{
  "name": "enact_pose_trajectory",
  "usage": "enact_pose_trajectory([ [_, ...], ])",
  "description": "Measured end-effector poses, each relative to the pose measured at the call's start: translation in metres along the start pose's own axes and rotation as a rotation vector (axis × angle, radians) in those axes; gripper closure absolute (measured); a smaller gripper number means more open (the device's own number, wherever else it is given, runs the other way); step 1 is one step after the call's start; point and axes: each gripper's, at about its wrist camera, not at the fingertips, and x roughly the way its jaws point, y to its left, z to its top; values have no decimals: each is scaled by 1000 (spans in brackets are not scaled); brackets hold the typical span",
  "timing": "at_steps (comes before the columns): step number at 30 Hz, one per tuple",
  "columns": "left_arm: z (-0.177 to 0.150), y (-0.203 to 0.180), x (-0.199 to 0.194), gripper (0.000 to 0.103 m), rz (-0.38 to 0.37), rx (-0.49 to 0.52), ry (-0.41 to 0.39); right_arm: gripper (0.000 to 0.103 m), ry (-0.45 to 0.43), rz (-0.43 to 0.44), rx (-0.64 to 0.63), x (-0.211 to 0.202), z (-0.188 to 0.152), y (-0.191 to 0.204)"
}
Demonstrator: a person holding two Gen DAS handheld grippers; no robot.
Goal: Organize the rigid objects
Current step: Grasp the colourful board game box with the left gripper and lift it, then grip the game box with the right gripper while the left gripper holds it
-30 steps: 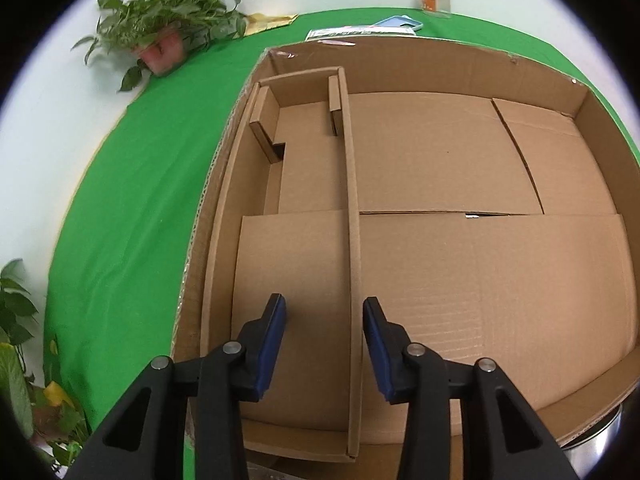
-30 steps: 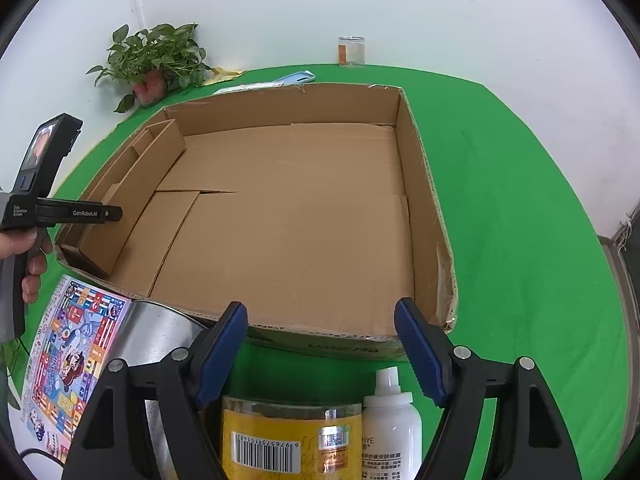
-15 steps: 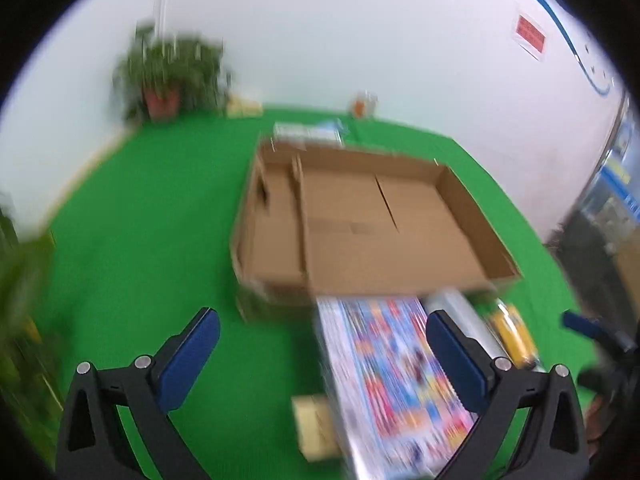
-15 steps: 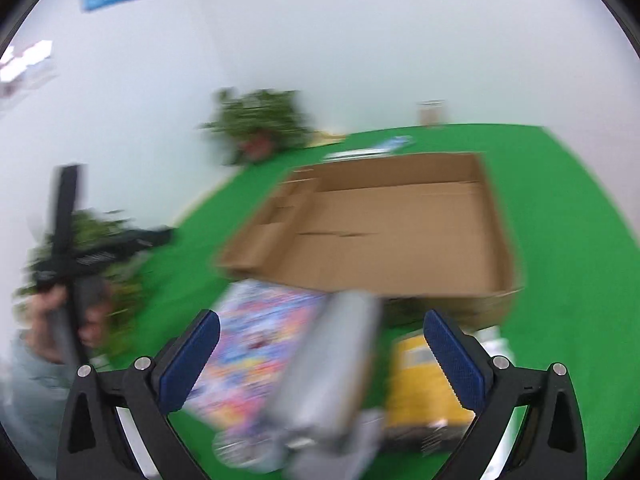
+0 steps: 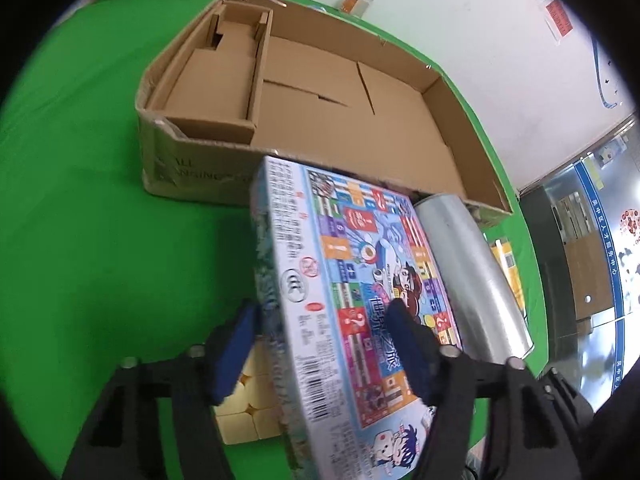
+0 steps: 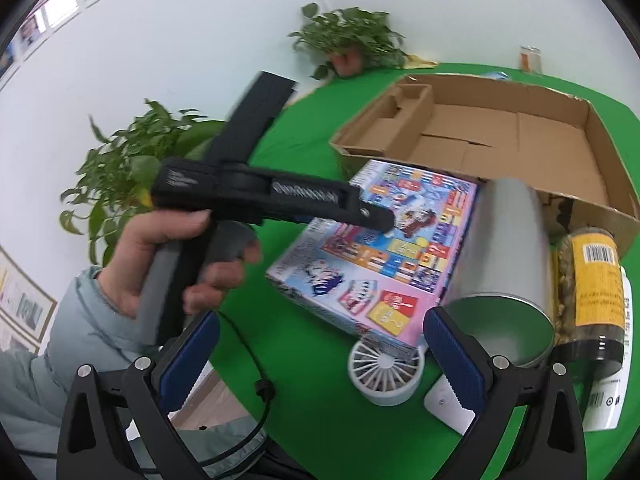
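Note:
A colourful flat game box [image 5: 344, 304] lies on the green cloth in front of an open cardboard box [image 5: 304, 112]. My left gripper [image 5: 324, 340] straddles the game box's left edge, one finger at its side and one on its top; I cannot tell whether it grips. In the right wrist view the left gripper [image 6: 372, 216] sits over the game box [image 6: 384, 256]. My right gripper [image 6: 316, 360] is open and empty, low in front of the objects. A silver metal cylinder [image 5: 472, 272] lies against the game box's right side.
A yellow-labelled jar [image 6: 592, 284], a small white fan [image 6: 384, 372] and a white bottle [image 6: 612, 384] lie by the silver cylinder [image 6: 504, 248]. Pale yellow blocks [image 5: 248, 404] sit under the game box. The cardboard box [image 6: 500, 136] has a divided left compartment. Potted plants [image 6: 352, 40] stand behind.
The left gripper left the cardboard box, swung back and came down around the game box's edge, narrowing its opening. The right gripper pulled back and turned left, staying open.

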Motion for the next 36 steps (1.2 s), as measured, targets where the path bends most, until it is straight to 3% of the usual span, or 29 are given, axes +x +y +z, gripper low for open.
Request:
enact_pose_trajectory([
  [1,1,2,-2,53,1,-3,-10,0,8,0,10,4,2,-4],
  [3,-1,6,-13,81,8,-4,-46,0,20,1,34,11,2,-11],
  [5,-3,7,-25,95,14,-2,-67,0,30,3,48,15,1,-13],
  [6,-1,6,-27,95,19,4,-65,0,32,11,54,17,1,-14],
  [8,1,0,-22,95,49,35,-59,0,40,21,66,25,2,-15],
  [10,5,-6,-17,88,60,69,-48,0,50,11,77,31,4,-18],
  [12,16,-6,-8,49,60,65,-3,1,66,4,100,35,4,-22],
  [13,21,-7,3,41,44,63,35,1,80,14,127,36,4,-26],
  [17,30,3,26,30,-30,47,89,1,123,0,216,43,2,-46],
  [24,26,12,21,40,-56,48,62,1,138,34,288,59,8,-52],
  [30,1,11,-7,42,-2,53,16,5,175,96,252,70,11,-27],
  [33,-18,17,-17,44,-4,-1,-5,5,209,81,216,79,8,-18],
  [36,-31,24,-24,47,-18,-47,-28,5,188,69,230,80,12,-22],
])
